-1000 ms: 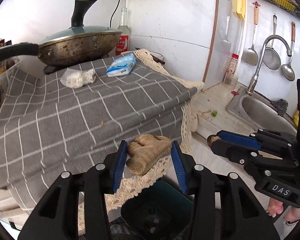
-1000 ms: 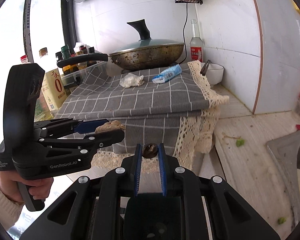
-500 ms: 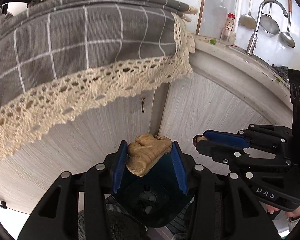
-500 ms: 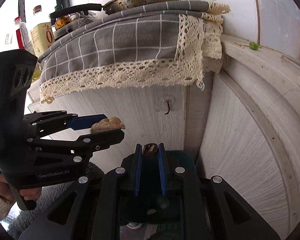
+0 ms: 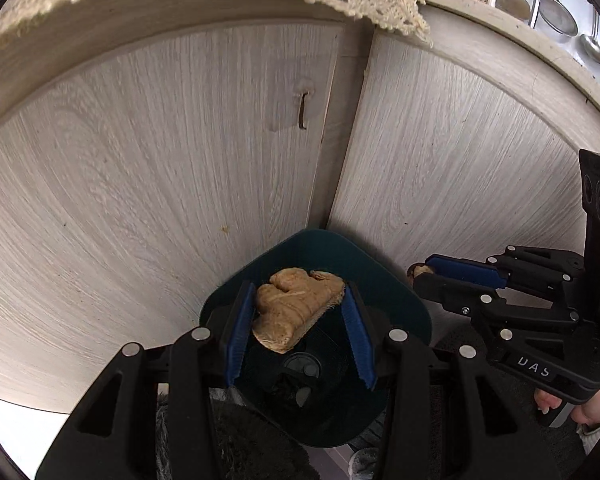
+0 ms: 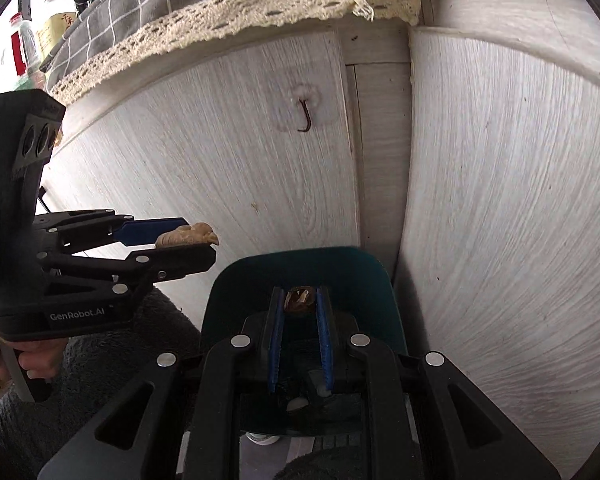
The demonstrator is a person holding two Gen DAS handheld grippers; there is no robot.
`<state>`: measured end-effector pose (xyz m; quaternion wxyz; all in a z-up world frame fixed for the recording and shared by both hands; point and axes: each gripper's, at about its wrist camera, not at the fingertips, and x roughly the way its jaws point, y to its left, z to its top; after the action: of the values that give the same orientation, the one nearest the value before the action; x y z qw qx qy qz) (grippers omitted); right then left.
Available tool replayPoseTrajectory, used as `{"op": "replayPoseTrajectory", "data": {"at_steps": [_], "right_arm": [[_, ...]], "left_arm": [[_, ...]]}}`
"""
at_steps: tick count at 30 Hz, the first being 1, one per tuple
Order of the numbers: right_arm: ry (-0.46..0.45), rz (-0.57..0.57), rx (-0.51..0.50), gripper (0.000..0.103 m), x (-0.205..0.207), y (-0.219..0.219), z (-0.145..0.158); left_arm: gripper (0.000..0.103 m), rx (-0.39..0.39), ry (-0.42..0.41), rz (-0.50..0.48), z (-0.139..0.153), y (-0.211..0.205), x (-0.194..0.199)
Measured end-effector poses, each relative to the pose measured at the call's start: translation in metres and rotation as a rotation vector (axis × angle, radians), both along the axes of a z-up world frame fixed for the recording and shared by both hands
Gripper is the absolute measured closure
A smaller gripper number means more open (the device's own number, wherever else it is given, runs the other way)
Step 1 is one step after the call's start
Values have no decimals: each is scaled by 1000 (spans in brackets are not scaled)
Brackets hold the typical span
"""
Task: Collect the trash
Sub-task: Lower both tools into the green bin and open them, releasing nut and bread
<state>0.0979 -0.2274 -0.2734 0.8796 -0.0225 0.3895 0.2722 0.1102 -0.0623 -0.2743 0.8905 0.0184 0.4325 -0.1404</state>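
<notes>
Dropped from tabletop height to low against the pale wood-grain cabinet doors (image 5: 148, 184); dark teal plastic bin (image 5: 400, 296) now directly below. Left gripper (image 5: 298, 312) fingers clamped on tan knobbly ginger chunk (image 5: 296, 308), right gripper (image 6: 300, 320) fingers pinching small brown scrap (image 6: 299, 299), both over bin opening. Release looks next. Readable: "GenRobot.AI" on left body, "DAS" on right.

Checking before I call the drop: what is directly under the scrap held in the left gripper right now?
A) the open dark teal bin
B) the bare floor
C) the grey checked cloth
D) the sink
A: in the left wrist view the left gripper holds the tan scrap over the mouth of the dark teal bin, which stands against the cabinet doors.
</notes>
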Motion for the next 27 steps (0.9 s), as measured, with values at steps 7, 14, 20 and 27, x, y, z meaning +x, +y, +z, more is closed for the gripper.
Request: {"op": "replayPoseTrajectory", "data": {"at_steps": [7, 14, 20, 27], "right_arm": [[-9, 19, 3, 87, -7, 3, -5], [12, 51, -47, 87, -14, 14, -17], [16, 78, -88, 87, -15, 24, -20], [30, 56, -52, 87, -6, 15, -20]], "left_arm": [[56, -11, 19, 4, -16, 5, 0], [56, 7, 54, 17, -28, 4, 2], [56, -7, 48, 8, -26, 2, 0], [56, -6, 54, -2, -28, -5, 3]]}}
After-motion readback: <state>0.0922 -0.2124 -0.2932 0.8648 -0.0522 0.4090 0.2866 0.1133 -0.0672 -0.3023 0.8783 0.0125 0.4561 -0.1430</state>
